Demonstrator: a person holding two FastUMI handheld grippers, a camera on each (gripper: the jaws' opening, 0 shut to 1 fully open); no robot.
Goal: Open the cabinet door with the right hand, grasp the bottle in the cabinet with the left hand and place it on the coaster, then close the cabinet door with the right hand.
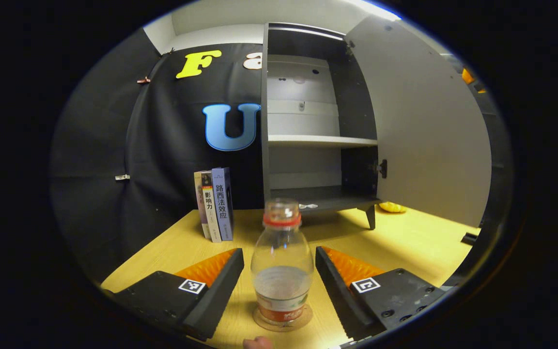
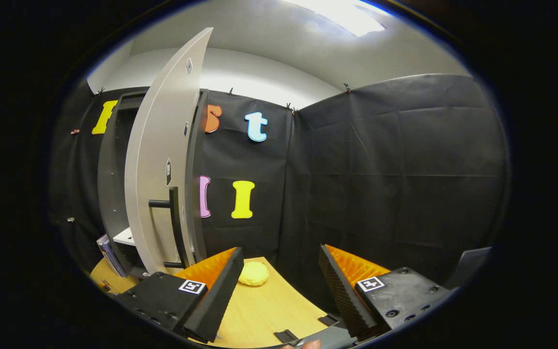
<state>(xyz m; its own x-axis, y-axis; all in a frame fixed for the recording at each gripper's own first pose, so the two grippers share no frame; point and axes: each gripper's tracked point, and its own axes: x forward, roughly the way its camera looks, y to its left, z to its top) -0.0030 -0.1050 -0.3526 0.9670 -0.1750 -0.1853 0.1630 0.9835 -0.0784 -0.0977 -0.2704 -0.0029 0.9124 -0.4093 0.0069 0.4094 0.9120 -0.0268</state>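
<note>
Left gripper view: bottle [image 1: 282, 264] upright on coaster [image 1: 303, 320], on worktop [image 1: 405, 242], between fingers of left tongs [image 1: 279, 286]. Left tongs apart; clear gap either side of bottle, neither finger touching it. Bottle clear plastic, red ring under cap, label band low on body, some liquid in lower part. Coaster round, rim showing under bottle base.

Behind bottle: cabinet [image 1: 317, 121] standing on short legs on worktop, door [image 1: 424, 131] swung wide open to the right. Inside: dark side walls, pale back panel, one shelf [image 1: 322, 141] about mid-height; small pale scrap on cabinet floor near front edge, too small to tell. Books [image 1: 215, 203] upright just left of cabinet, well behind bottle. Yellow object [image 1: 392, 207] on worktop under open door, beside cabinet leg.

Right gripper view: right tongs [image 2: 279, 286] apart, nothing between fingers, hovering over worktop edge [image 2: 269, 305]. Door [image 2: 162, 184] seen edge-on at left, standing open, dark bar handle [image 2: 172, 225] on outer face. Right tongs near door but apart from handle. Yellow lump [image 2: 253, 273] on worktop just beyond left finger, near foot of door.
</note>
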